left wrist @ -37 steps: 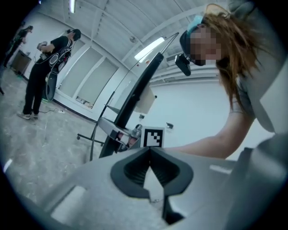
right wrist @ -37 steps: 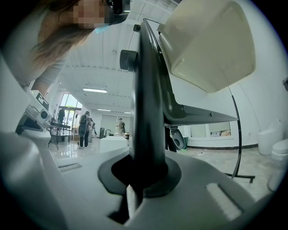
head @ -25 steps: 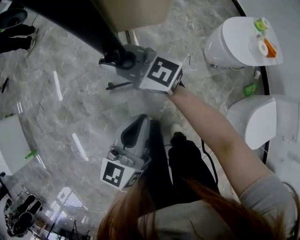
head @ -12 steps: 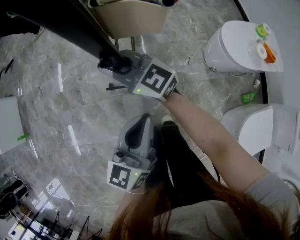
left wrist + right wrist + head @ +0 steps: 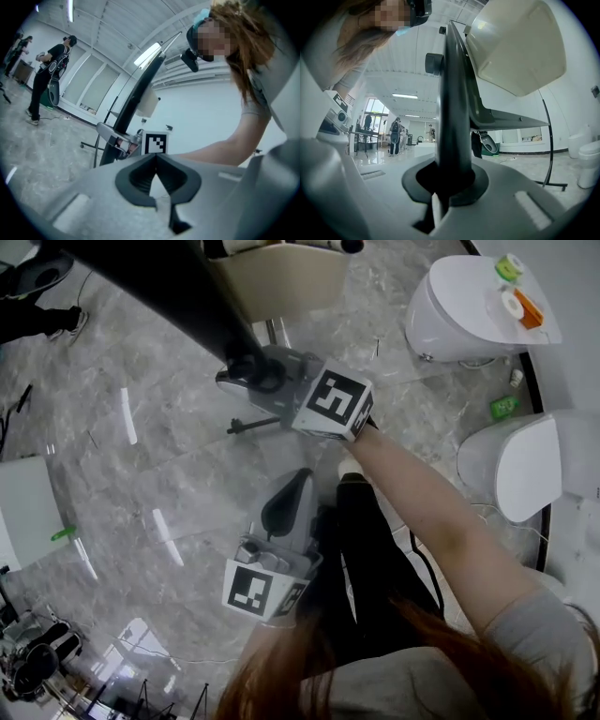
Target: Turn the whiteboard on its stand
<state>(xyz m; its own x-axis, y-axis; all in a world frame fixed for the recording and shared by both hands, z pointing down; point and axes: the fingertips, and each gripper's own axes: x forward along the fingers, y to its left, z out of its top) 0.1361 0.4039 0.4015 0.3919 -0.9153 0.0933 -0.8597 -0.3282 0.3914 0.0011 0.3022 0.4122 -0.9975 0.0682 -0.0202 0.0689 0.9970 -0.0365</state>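
Whiteboard (image 5: 159,282) edge shifted right, right claw (image 5: 251,371) clamped on it; left claw (image 5: 298,482) closed.

The left gripper (image 5: 301,475) and right gripper (image 5: 251,369) are pale grey moulded shells with black jaw linings, each with a white marker cube (image 5: 335,404) printed in black squares. The person has long reddish-brown hair (image 5: 281,673), a grey short-sleeved top (image 5: 530,652) and black trousers (image 5: 367,559).

No legible text or labels anywhere

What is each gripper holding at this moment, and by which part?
Right gripper grips the whiteboard by its dark frame edge; left gripper is shut on nothing.
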